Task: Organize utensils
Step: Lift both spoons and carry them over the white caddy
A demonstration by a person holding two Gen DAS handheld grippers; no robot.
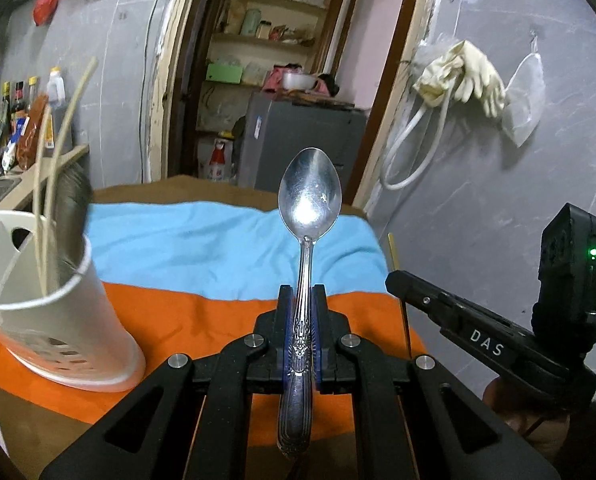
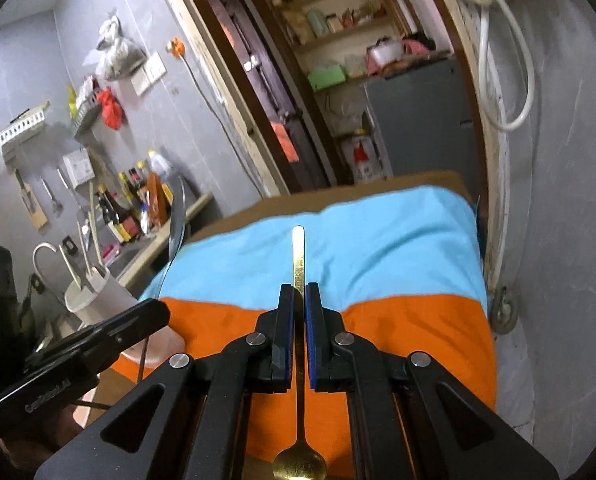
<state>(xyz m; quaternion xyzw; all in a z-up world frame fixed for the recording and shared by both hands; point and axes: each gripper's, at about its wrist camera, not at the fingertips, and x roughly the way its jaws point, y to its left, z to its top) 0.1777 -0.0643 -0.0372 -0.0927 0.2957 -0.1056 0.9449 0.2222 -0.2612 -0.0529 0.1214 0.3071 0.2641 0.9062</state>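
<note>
My left gripper (image 1: 302, 294) is shut on the ornate handle of a silver spoon (image 1: 309, 196), whose bowl points up and away above the cloth. My right gripper (image 2: 299, 292) is shut on a thin gold spoon (image 2: 298, 256); its flat handle end sticks out forward and its bowl hangs back under the camera. A white utensil holder (image 1: 58, 304) stands at the left on the orange part of the cloth, with several pale sticks in it. The holder (image 2: 94, 296) also shows at the left in the right wrist view, behind the left gripper (image 2: 154, 314). The right gripper (image 1: 397, 280) shows at the right in the left wrist view.
A blue and orange cloth (image 1: 218, 240) covers the table. A grey wall (image 1: 497, 180) runs close along the table's right edge. A counter with bottles (image 2: 138, 208) and a sink lies beyond the left side. An open doorway with shelves and a grey fridge (image 1: 298, 140) is straight ahead.
</note>
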